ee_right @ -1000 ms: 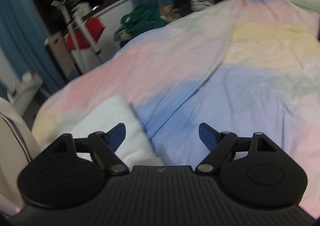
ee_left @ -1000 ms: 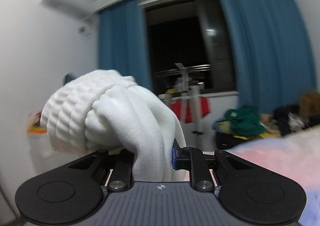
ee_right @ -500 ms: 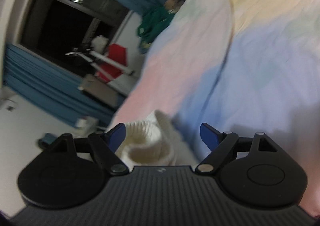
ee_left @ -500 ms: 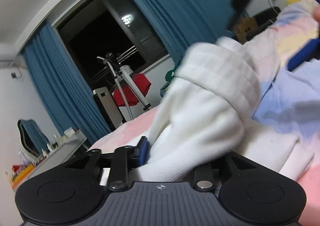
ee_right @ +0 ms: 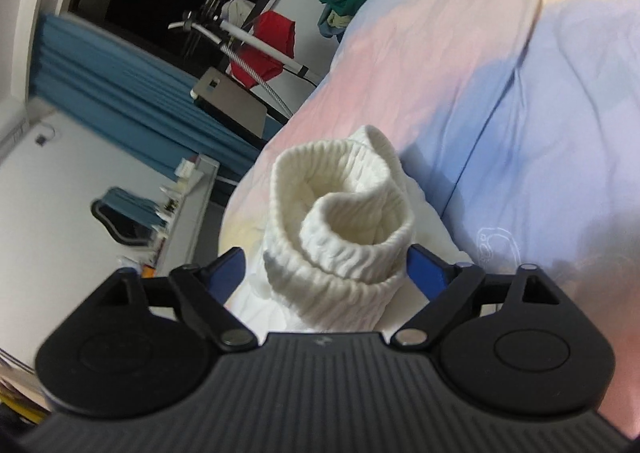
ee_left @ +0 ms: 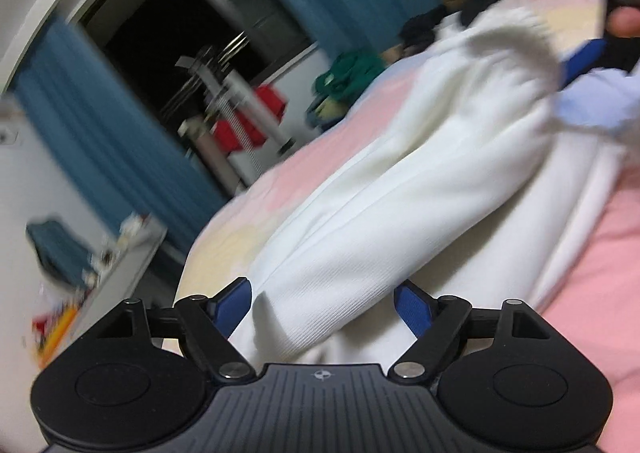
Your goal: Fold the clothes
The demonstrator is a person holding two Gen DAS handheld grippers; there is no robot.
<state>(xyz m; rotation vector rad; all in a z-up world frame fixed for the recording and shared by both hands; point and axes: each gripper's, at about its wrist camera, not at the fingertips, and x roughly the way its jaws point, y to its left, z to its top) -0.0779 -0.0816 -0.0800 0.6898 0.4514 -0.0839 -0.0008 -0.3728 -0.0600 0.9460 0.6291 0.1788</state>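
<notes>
white socks (ee_right: pixel 340 229) lying lower centre on the bed (ee_right: pixel 520 101) | you are opening both hand-held grippers, left hand-held gripper (ee_left: pixel 324 305) and right hand-held gripper (ee_right: pixel 326 269), around them unpinched | risk: the rolled cuff may be unrolling once released

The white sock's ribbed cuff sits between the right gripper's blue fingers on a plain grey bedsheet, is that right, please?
Not quite: the bedsheet is not plain grey but patterned in pastel pink, blue and yellow, as the right wrist view shows. The rest holds: the white sock's ribbed cuff sits between the blue fingers of the right gripper, whose jaws are opening.
</notes>
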